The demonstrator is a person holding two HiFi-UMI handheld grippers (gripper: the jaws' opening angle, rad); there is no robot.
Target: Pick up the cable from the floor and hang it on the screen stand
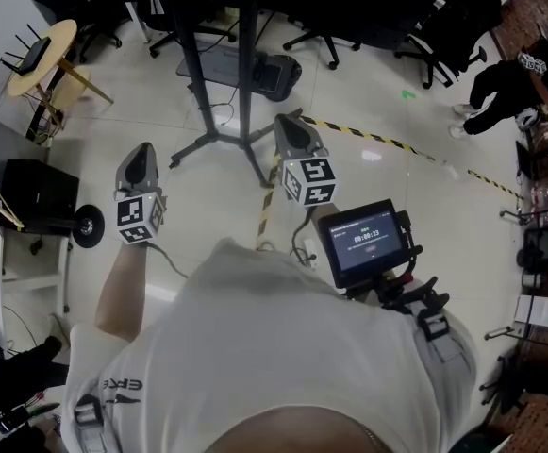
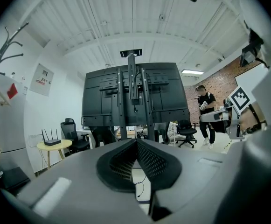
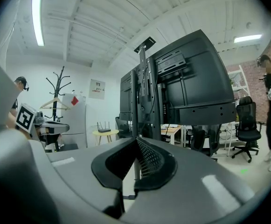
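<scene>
As seen from the head view, left gripper [image 1: 141,151] and right gripper [image 1: 290,121] face the screen stand [image 1: 247,74]. Left gripper view: fingers pressed together, empty; cable [image 2: 141,188] on floor below them. Right gripper view: fingers together, empty.

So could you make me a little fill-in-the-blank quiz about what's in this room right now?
1. The left hand-held gripper and right hand-held gripper both have their jaws ____, with nothing between them.
2. The router sits on a table with a ____ top.
3. The floor tape is striped yellow and ____.
Missing words: shut; round; black.
</scene>
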